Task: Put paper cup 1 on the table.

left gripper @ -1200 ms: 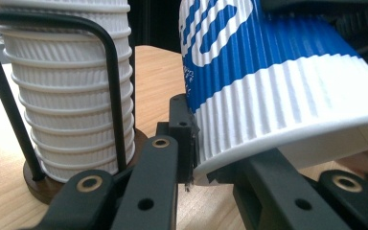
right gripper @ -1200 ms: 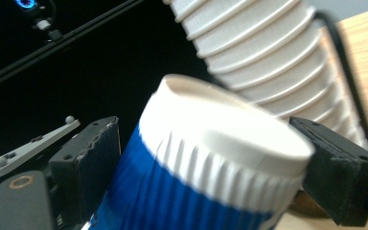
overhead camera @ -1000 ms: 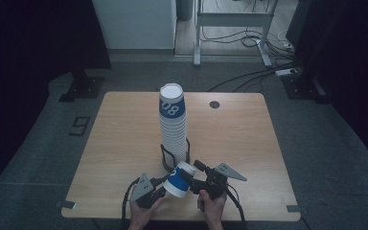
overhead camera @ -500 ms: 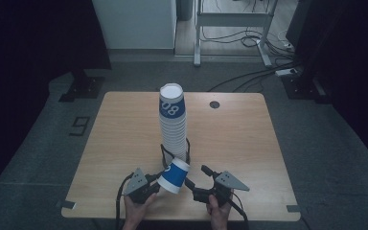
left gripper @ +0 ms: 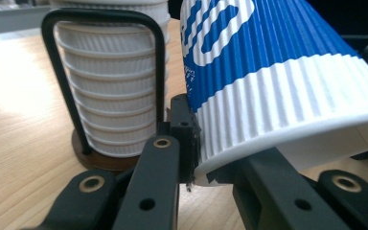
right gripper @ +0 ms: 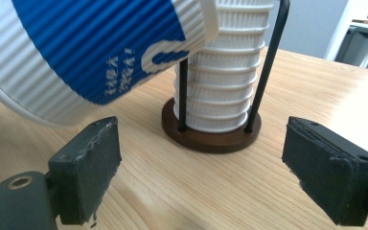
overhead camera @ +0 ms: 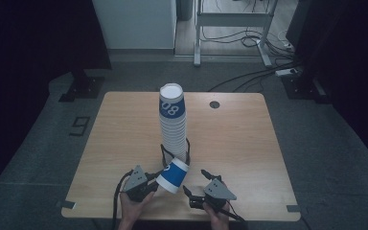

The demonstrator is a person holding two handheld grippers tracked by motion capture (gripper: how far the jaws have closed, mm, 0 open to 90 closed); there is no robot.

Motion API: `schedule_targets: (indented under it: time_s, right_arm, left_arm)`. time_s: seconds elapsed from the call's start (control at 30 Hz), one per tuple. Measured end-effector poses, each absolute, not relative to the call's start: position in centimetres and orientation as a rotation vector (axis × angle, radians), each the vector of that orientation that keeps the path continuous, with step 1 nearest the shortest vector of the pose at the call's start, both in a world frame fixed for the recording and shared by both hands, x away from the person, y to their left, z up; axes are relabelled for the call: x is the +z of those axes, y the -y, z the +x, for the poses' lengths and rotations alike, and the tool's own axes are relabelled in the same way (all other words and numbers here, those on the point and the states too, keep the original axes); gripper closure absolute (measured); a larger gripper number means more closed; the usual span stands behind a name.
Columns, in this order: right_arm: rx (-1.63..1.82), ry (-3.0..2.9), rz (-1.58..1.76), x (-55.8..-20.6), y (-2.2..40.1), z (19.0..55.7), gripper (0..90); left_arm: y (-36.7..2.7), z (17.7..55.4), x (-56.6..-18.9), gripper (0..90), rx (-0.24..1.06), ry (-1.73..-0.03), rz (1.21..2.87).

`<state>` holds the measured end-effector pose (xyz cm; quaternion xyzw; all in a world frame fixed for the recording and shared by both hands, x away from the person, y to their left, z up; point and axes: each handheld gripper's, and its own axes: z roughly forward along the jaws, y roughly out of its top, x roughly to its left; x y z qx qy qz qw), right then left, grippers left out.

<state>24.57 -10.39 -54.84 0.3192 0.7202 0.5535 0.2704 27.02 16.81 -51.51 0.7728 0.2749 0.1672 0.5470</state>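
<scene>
Holding one ribbed paper cup (overhead camera: 172, 176) by its rim in my left gripper (overhead camera: 146, 188), jaws pinched on the rim wall, cup tilted with its open mouth toward me and its base aimed at the stack. It hangs just above the table (overhead camera: 124, 143) near the near edge, a little left of centre. My right gripper (overhead camera: 195, 191) sits just to the right of it, jaws spread, nothing between the pads (right gripper: 88, 167); they have just been widening a touch.

Step in hand, as I judge it: one cup separated and carried in the left, the right standing clear after letting go. The next move calls for either setting this cup down upright on bare wood or passing it across; either way I need to level the tilt first and keep the rim pinch light, since thin card creases easily.

Cup: corrugated sleeve, blue band with white lettering round the upper body, white band toward the rim, rolled white lip. No dents that I can see.

Beyond it, the tall stack of cups (overhead camera: 173, 122) stands upside down, toward the middle of the table, inside a black wire loop (right gripper: 273, 62) on a round dark wooden base (right gripper: 211, 136). A small dark grommet (overhead camera: 214, 104) sits by the far edge.
</scene>
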Motion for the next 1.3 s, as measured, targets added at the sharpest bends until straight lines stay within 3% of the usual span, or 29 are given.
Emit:
schedule_targets:
  time_s: [0.43, 1.3]
  right_arm:
    - [1.344, -2.025, 0.634, -54.7, 9.5, 24.0, 12.7]
    - [1.145, -2.059, 0.407, -54.1, 8.5, 23.2, 12.9]
  left_arm:
    - [-16.9, 28.0, -50.2, 82.4, 0.257, -0.644, 1.931]
    - [-15.0, 29.4, -49.5, 82.3, 0.152, -0.647, 2.220]
